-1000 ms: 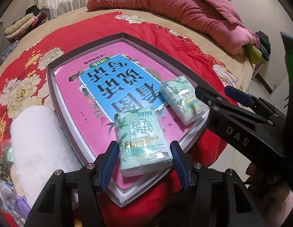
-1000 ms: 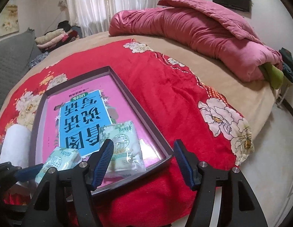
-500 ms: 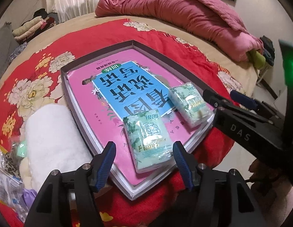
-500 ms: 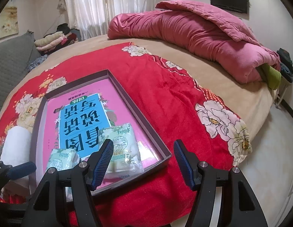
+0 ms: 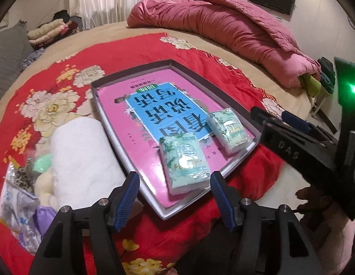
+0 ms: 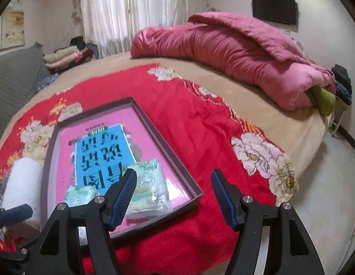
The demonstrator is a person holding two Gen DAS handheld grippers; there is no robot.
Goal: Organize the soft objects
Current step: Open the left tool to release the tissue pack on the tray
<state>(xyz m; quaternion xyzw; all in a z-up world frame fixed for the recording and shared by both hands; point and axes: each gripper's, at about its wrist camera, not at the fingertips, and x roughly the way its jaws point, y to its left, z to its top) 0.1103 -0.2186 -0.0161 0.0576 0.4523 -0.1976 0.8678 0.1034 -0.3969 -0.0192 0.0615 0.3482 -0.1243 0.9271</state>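
Two green tissue packs lying flat in a shallow box: near tissue pack [image 5: 185, 161] close to the front edge, far tissue pack [image 5: 228, 129] just beside it by the right wall. Box [image 5: 131, 73] resting on a red flower blanket [image 5: 63, 73] on the bed, with a pink and blue book [image 5: 163, 110] covering its floor. White fluffy roll [image 5: 81, 155] touching the box's left side. Left tool [image 5: 175, 197] wide open, holding nothing, hanging near the front of the box. Right tool [image 6: 174, 194] wide open too, empty, above the box's right corner. Pink quilt [image 6: 234, 45] bunched up far back on the bed.
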